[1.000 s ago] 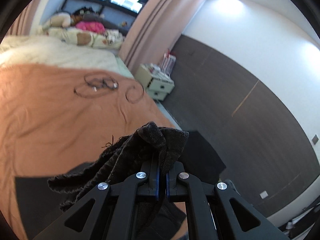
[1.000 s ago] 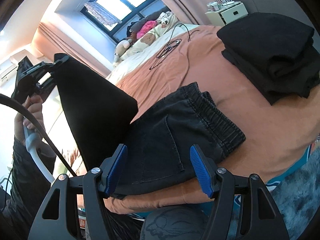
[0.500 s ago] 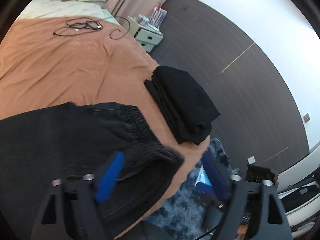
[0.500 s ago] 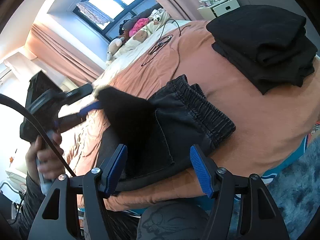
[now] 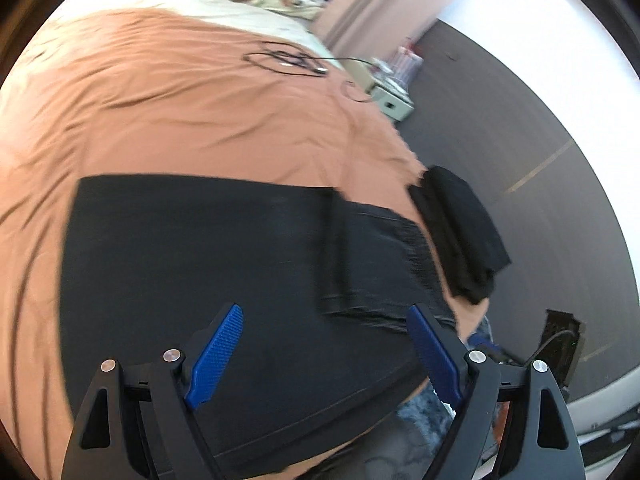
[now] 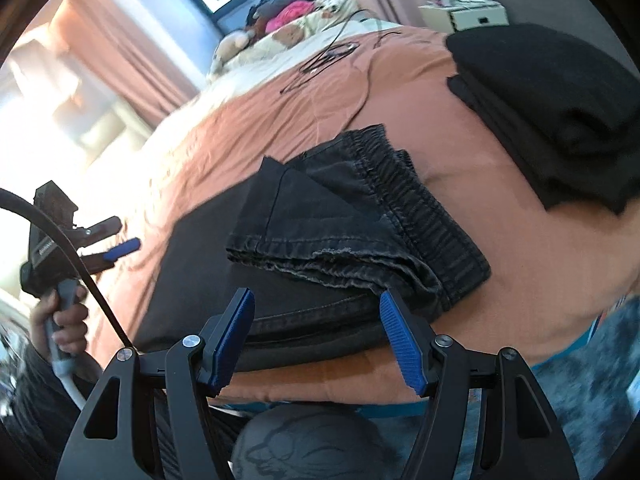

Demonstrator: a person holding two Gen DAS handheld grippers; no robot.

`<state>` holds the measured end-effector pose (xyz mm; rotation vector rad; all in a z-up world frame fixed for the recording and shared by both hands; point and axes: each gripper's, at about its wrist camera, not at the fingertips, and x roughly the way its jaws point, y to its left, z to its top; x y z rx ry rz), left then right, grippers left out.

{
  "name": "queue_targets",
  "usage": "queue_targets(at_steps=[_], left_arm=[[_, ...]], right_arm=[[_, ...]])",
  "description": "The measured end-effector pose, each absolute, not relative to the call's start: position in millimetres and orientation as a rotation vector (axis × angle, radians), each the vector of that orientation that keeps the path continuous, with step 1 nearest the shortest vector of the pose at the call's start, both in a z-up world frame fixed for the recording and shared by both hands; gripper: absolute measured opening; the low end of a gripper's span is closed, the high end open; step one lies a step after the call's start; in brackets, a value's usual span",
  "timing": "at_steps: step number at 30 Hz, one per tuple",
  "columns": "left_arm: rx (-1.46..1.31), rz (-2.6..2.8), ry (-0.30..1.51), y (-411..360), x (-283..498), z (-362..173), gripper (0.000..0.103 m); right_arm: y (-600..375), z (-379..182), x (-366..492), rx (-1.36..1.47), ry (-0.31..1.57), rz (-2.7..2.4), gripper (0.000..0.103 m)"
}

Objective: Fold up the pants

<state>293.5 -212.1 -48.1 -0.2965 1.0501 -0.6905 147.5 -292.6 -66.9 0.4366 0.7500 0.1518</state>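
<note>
Dark grey pants (image 5: 224, 264) lie folded on the orange bedsheet (image 5: 168, 120), the leg hems laid over near the elastic waistband (image 6: 424, 216). The pants also show in the right wrist view (image 6: 304, 248). My left gripper (image 5: 324, 336) is open and empty, hovering above the pants; it also shows at the left of the right wrist view (image 6: 120, 250), held off the bed. My right gripper (image 6: 316, 328) is open and empty, just short of the pants' near edge.
A stack of folded black clothes (image 6: 560, 108) sits on the bed's right corner, also in the left wrist view (image 5: 460, 236). Black cables (image 5: 288, 60) lie farther up the sheet. A white nightstand (image 6: 468, 16) stands beyond. A blue-grey rug (image 6: 580, 384) lies below the bed edge.
My left gripper carried the pant legs over toward the waistband, let go of them, opened and pulled back to the left. The right gripper stayed open near the front edge.
</note>
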Motion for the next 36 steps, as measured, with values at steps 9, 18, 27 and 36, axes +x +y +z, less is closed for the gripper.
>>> queue_targets(at_steps=[9,18,27,36], left_arm=[[-0.357,-0.527,1.066,-121.3,287.2,-84.0,0.086],[-0.436,-0.418,1.089,-69.0,268.4,-117.6,0.085],[-0.579,-0.404,1.135,-43.1,251.8,-143.4,0.065],[-0.631,-0.399,1.177,-44.2,244.8,-161.1,0.054]], right_arm=[[-243.9,-50.6,183.4,0.187,0.829,0.176,0.064],[-190.5,-56.8,217.6,0.028,0.890,0.226,0.064],[-156.2,-66.5,242.6,-0.108,0.933,0.230,0.064],[-123.5,-78.6,255.4,-0.294,0.953,0.224,0.072]])
